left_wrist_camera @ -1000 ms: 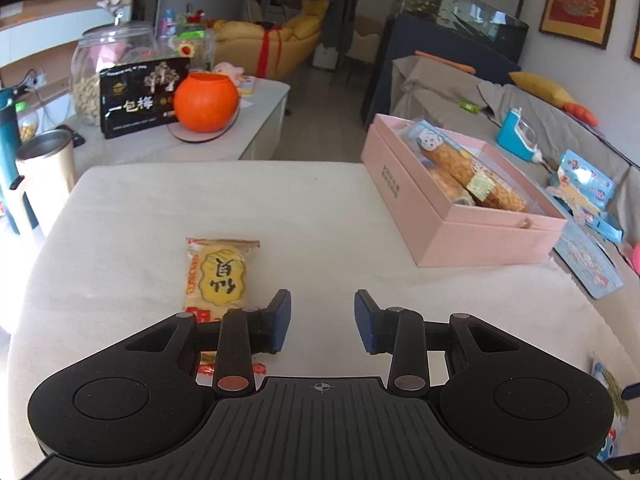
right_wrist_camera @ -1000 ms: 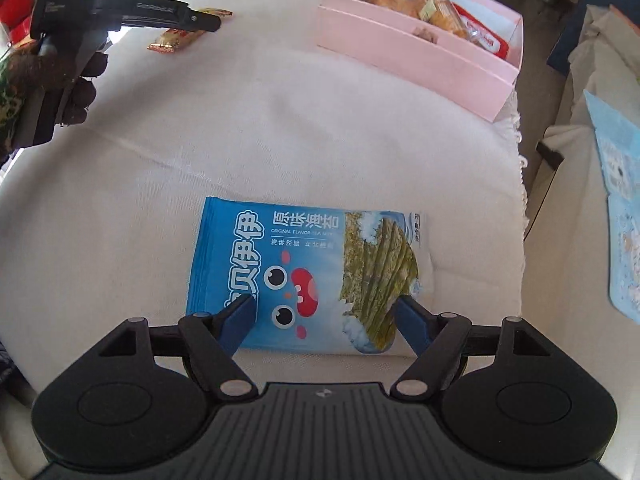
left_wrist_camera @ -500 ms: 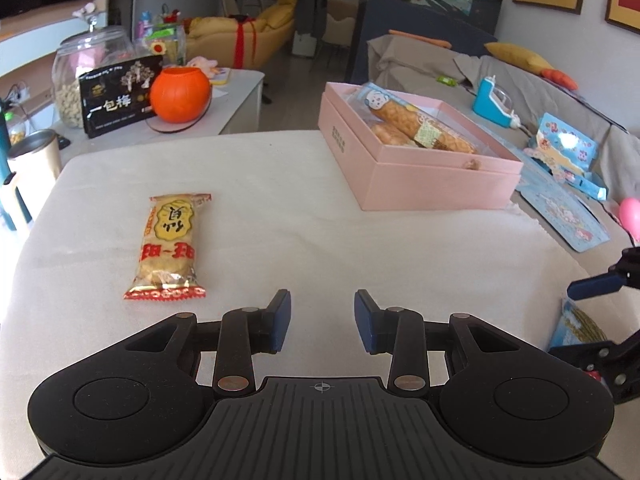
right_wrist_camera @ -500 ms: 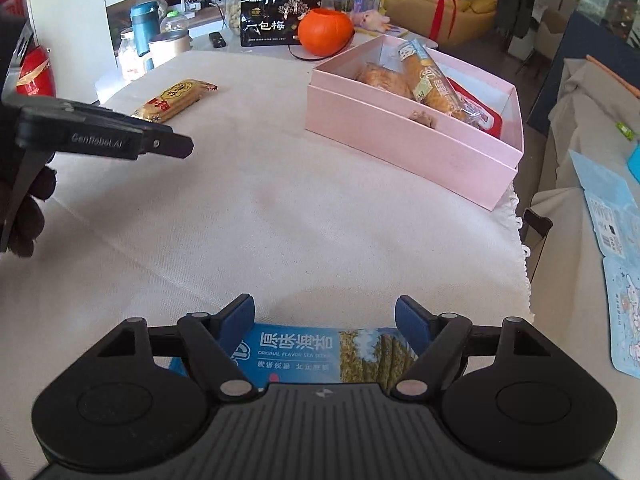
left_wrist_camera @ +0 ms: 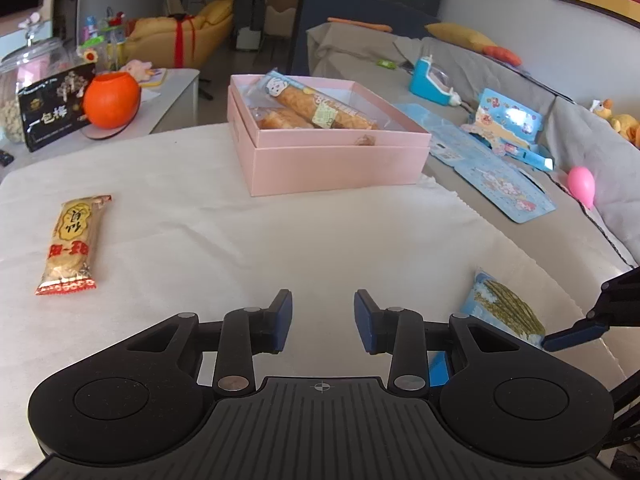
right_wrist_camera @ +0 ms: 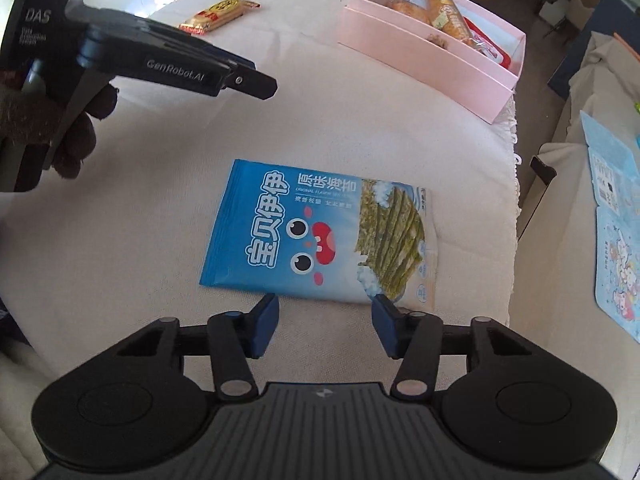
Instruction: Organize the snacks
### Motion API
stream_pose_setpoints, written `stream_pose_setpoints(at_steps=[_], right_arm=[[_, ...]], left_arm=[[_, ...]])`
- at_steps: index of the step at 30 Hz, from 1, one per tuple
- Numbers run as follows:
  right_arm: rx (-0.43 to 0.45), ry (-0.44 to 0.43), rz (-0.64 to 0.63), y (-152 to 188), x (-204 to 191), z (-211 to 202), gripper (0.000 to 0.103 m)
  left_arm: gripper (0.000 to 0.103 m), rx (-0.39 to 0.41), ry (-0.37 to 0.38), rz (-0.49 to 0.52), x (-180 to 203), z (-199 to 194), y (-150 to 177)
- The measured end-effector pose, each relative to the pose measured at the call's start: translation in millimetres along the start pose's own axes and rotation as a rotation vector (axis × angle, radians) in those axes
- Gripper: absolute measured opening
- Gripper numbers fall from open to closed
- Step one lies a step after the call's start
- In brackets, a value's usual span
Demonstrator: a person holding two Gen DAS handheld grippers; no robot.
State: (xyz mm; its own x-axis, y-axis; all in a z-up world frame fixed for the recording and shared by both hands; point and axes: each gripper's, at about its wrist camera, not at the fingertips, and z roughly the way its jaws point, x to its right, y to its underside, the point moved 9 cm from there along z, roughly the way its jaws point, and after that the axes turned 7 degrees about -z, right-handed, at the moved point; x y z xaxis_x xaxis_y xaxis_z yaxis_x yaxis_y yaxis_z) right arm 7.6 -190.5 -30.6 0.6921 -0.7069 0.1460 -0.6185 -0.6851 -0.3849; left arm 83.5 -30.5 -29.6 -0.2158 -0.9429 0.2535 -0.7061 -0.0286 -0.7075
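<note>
A blue seaweed snack packet [right_wrist_camera: 320,236] lies flat on the white tablecloth; its end also shows in the left wrist view [left_wrist_camera: 506,308]. My right gripper [right_wrist_camera: 325,322] is open and empty, just short of the packet's near edge. A yellow rice cracker packet [left_wrist_camera: 74,242] lies at the table's left, also seen in the right wrist view [right_wrist_camera: 220,14]. A pink box [left_wrist_camera: 332,160] at the far side holds wrapped pastries [left_wrist_camera: 320,108]. My left gripper [left_wrist_camera: 323,322] is open and empty above bare cloth, apart from both packets.
The left gripper's body and gloved hand [right_wrist_camera: 80,120] hang over the table left of the blue packet. An orange pumpkin pot [left_wrist_camera: 112,100], black sign and jar stand on a side table. Blue paper cards [left_wrist_camera: 504,176] lie on the sofa beyond the table's right edge.
My left gripper has swung right, so the cracker packet now lies far left and the pink box ahead. My right gripper tilted up, then back down over the blue packet, slightly further back.
</note>
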Motion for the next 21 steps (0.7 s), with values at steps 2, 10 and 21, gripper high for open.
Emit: stream_pose_setpoints(at_steps=[2, 10, 21], right_arm=[[0.022, 0.009, 0.0, -8, -2, 8, 0.051], [0.178, 0.006, 0.043, -64, 8, 36, 0.054], [0.336, -0.007, 0.171, -95, 28, 67, 0.096]], left_arm=[[0.038, 0.009, -0.012, 0.003, -3, -5, -2], [0.038, 0.103, -0.136, -0.026, -56, -30, -33], [0.038, 0.177, -0.343, -0.196, -168, -53, -63]])
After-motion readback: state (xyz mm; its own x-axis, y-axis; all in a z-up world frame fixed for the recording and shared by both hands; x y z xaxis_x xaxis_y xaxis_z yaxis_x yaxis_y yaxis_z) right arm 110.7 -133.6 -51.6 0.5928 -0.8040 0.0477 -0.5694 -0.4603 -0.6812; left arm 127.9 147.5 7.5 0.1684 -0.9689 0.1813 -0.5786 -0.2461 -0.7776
